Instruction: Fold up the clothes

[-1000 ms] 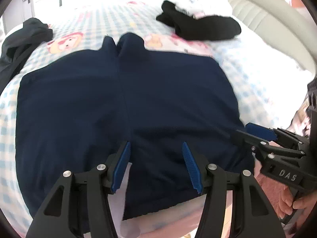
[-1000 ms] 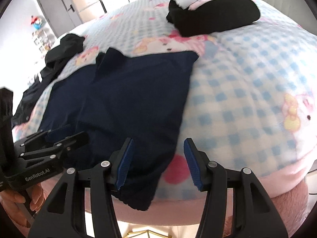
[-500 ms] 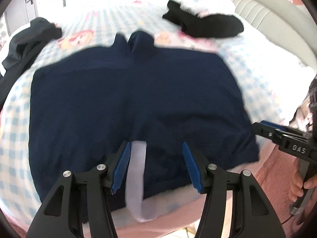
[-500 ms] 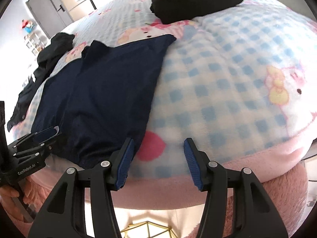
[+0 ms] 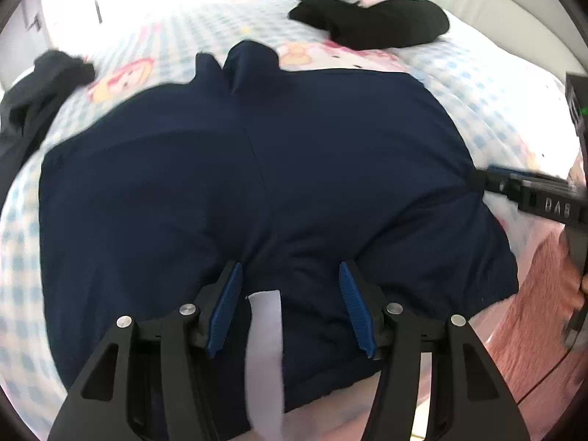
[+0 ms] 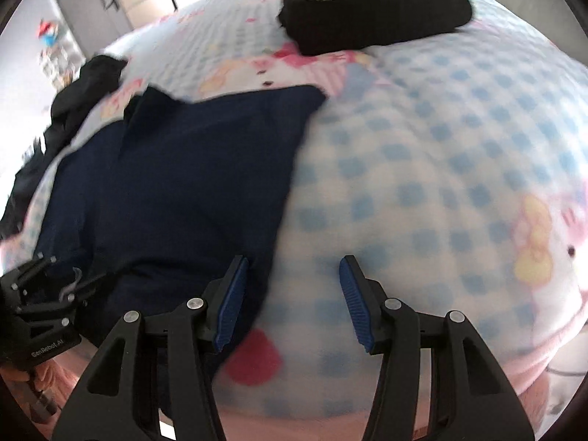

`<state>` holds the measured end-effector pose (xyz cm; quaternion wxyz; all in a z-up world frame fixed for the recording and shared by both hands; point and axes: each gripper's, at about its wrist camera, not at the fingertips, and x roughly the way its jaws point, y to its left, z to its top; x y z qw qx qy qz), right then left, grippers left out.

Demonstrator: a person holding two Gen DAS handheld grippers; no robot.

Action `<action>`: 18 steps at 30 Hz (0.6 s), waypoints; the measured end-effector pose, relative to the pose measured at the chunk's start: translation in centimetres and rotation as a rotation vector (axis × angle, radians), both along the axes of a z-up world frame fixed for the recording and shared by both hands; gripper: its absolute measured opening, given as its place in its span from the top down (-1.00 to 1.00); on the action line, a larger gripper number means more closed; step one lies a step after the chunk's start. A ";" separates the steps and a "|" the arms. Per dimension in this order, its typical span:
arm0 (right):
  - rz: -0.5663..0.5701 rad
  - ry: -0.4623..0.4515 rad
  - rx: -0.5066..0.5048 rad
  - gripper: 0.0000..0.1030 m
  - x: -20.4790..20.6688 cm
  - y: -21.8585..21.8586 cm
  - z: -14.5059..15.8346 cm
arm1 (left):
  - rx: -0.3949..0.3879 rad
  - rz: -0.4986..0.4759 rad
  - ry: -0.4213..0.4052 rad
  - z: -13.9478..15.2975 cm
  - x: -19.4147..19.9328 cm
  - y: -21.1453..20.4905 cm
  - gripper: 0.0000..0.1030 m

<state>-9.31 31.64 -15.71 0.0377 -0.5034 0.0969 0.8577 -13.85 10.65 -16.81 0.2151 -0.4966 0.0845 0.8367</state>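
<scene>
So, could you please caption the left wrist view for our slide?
Open left tool poised over a navy garment spread on a checked blanket.

The navy garment [image 5: 279, 169] is smooth, matt cloth; the checked blanket [image 6: 422, 169] looks soft and fleecy. Each hand-held gripper has matt black plastic, ribbed blue pads [image 5: 351, 308] and shiny metal screws.

A wide stretch of bare checked bed [image 6: 422, 154] lies open to the right of the navy garment [image 5: 257, 191]. A black bundle [image 6: 375, 14] blocks the far side, and dark clothes [image 5: 33, 92] crowd the far left edge.
</scene>
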 end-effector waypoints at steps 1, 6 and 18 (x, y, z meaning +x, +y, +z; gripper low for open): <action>0.008 -0.001 0.003 -0.04 0.3 -0.4 0.1 | 0.005 0.006 0.005 0.3 0.0 0.1 -0.10; 0.050 -0.004 0.015 -0.05 2.0 -2.1 0.3 | 0.084 -0.001 0.011 1.6 1.1 1.7 -0.10; 0.069 0.022 -0.004 -0.05 4.4 -3.0 0.8 | 0.133 0.001 0.026 2.1 2.4 1.6 -0.11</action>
